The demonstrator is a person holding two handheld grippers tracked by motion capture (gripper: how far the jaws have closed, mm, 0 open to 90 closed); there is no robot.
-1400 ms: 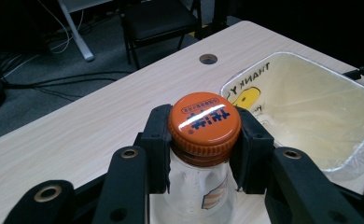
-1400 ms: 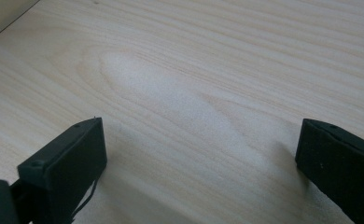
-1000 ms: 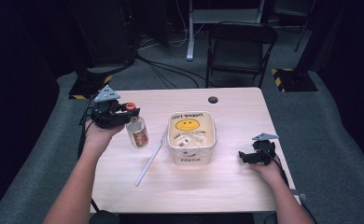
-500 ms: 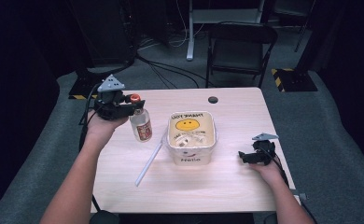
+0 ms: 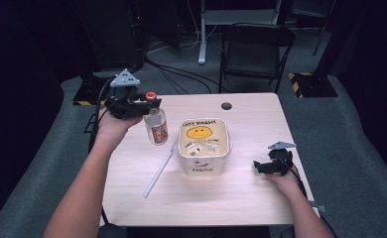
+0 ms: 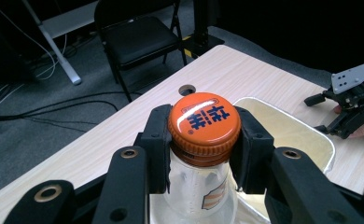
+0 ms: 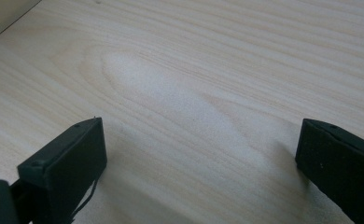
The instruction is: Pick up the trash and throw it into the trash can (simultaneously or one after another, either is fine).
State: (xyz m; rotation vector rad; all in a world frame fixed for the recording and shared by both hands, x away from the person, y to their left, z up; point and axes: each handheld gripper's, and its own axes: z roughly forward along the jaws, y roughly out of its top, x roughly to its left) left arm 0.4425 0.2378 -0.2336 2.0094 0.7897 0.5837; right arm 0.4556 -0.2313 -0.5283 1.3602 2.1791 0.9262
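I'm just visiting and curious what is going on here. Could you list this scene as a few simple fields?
left gripper: jaws clamped on the bottle's neck, under its orange cap
bottle: clear, hanging upright, lifted off the table
right gripper: jaws open, nothing between them, low over the table
bin: white, smiley face inside, mid-table
straw: white, flat on the table, left of the bin

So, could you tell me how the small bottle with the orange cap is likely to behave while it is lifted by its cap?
The bottle looks clear and nearly empty, so probably light. The left gripper clamps only the ridged orange cap, so the body may swing a little, though the ridges should resist slipping. Set down, its narrow upright shape could tip.
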